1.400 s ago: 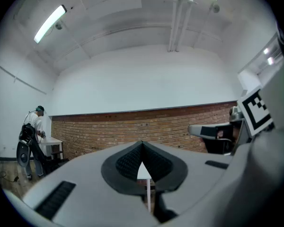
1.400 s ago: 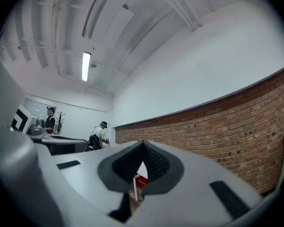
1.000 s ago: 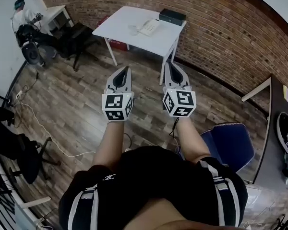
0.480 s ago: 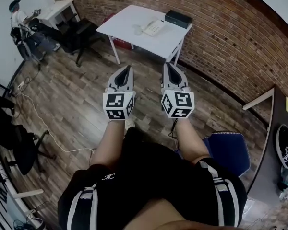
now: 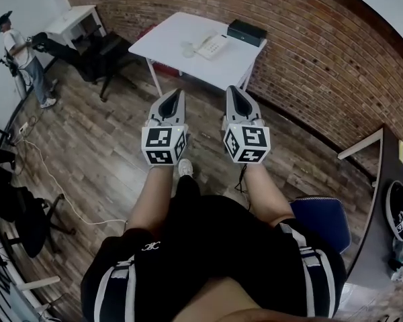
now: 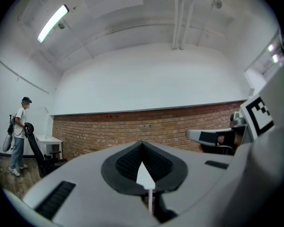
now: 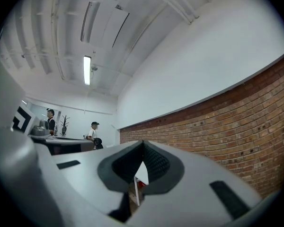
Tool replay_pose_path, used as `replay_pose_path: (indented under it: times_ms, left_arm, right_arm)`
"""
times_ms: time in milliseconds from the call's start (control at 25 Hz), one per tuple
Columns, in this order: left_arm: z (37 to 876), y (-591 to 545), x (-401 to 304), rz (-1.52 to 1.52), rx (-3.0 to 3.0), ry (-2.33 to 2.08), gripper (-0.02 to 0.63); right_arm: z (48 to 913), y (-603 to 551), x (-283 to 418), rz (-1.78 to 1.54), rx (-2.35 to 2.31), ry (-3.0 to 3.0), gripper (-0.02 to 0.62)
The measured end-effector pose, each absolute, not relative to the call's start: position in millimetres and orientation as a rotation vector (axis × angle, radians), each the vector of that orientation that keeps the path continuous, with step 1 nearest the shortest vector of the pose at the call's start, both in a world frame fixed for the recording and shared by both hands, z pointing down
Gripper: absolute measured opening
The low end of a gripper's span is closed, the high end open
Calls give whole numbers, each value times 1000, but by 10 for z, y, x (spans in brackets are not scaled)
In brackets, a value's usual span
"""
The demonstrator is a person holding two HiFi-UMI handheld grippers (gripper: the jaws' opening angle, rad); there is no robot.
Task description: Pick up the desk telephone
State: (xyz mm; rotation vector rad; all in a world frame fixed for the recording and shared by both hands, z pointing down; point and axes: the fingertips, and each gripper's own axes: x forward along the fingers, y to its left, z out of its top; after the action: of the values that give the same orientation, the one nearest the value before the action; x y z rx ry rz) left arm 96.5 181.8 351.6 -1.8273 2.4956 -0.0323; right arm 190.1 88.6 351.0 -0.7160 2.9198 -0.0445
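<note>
A white desk telephone (image 5: 210,45) lies on a white table (image 5: 168,42) against the brick wall, far ahead in the head view. My left gripper (image 5: 175,94) and right gripper (image 5: 233,90) are held side by side over the wooden floor, both short of the table and pointing toward it. Both are shut with nothing between their jaws. In the left gripper view the left gripper (image 6: 143,144) shows closed jaws against the brick wall. In the right gripper view the right gripper (image 7: 143,144) is likewise closed. The telephone is not seen in either gripper view.
A black box (image 5: 247,31) sits on the table's far corner by the wall. A black chair (image 5: 106,51) and a second white desk (image 5: 70,20) stand to the left, with a person (image 5: 23,56) beyond. A blue chair (image 5: 322,218) is at my right. A white cable (image 5: 57,183) runs across the floor.
Both grippers and I have moved forward toward the table, which now sits closer to the gripper tips. The person at the left has stood up and shifted.
</note>
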Motion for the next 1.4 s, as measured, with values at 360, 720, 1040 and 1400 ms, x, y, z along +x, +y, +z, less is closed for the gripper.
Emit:
replay_pose_path:
  times_ms: [360, 720, 1040, 1400]
  left_arm:
    - [3560, 1110, 152, -31, -1887, 2468, -2]
    - [3494, 394, -772, -10, -1955, 2456, -2]
    - [3601, -107, -1476, -20, -2030, 2438, -2]
    - [3830, -538, -1945, -59, -2162, 2372, -2]
  right_arm:
    - [3537, 225, 1119, -92, -754, 2908, -2]
    - [3476, -332, 198, -34, -778, 2952, -2]
    - [3602, -805, -429, -46, -887, 2959, -2]
    - [3785, -1303, -699, -95, -1081, 2901, -2]
